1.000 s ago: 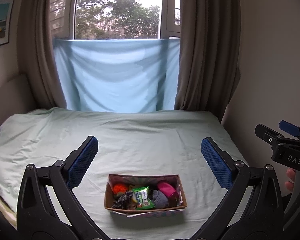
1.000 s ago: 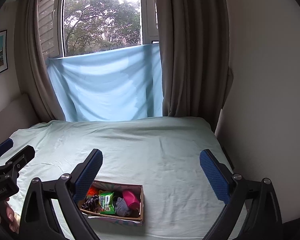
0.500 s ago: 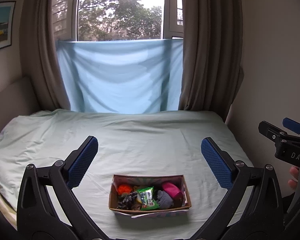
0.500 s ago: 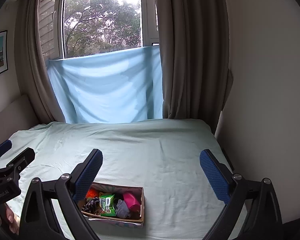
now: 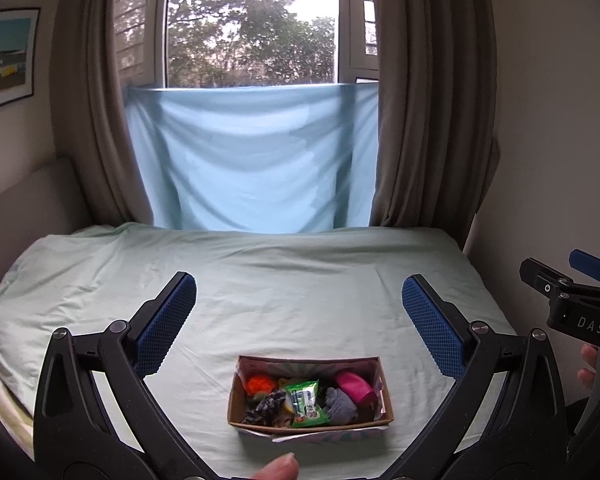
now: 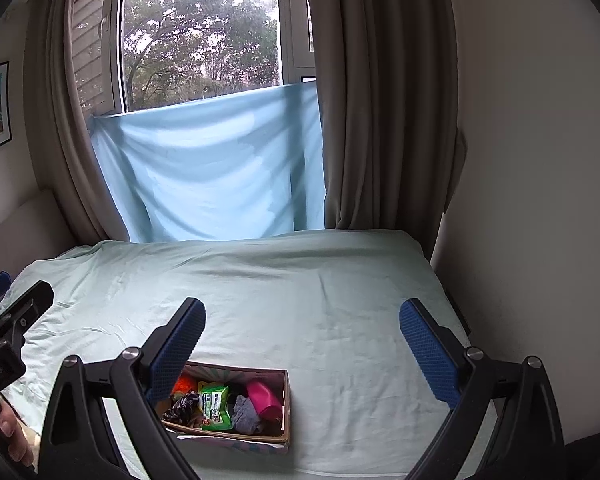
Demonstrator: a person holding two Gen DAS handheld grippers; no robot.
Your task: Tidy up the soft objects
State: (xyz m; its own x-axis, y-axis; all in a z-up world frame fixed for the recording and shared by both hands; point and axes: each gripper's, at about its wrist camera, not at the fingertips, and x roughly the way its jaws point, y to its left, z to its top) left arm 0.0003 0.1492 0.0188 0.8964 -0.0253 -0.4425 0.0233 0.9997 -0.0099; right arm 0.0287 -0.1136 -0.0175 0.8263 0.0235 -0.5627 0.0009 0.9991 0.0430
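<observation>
Below the left hand-held gripper (wide open) sits the box.

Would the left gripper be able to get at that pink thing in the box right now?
Probably yes. The left gripper is open and empty, the cardboard box has no lid, and the pink item lies on top at its right end, with only bare bedsheet between.

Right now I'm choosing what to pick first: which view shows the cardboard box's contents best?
The left wrist view: the cardboard box sits centred and unobstructed. In the right wrist view the box lies lower left, its left end hidden behind the right gripper.
</observation>
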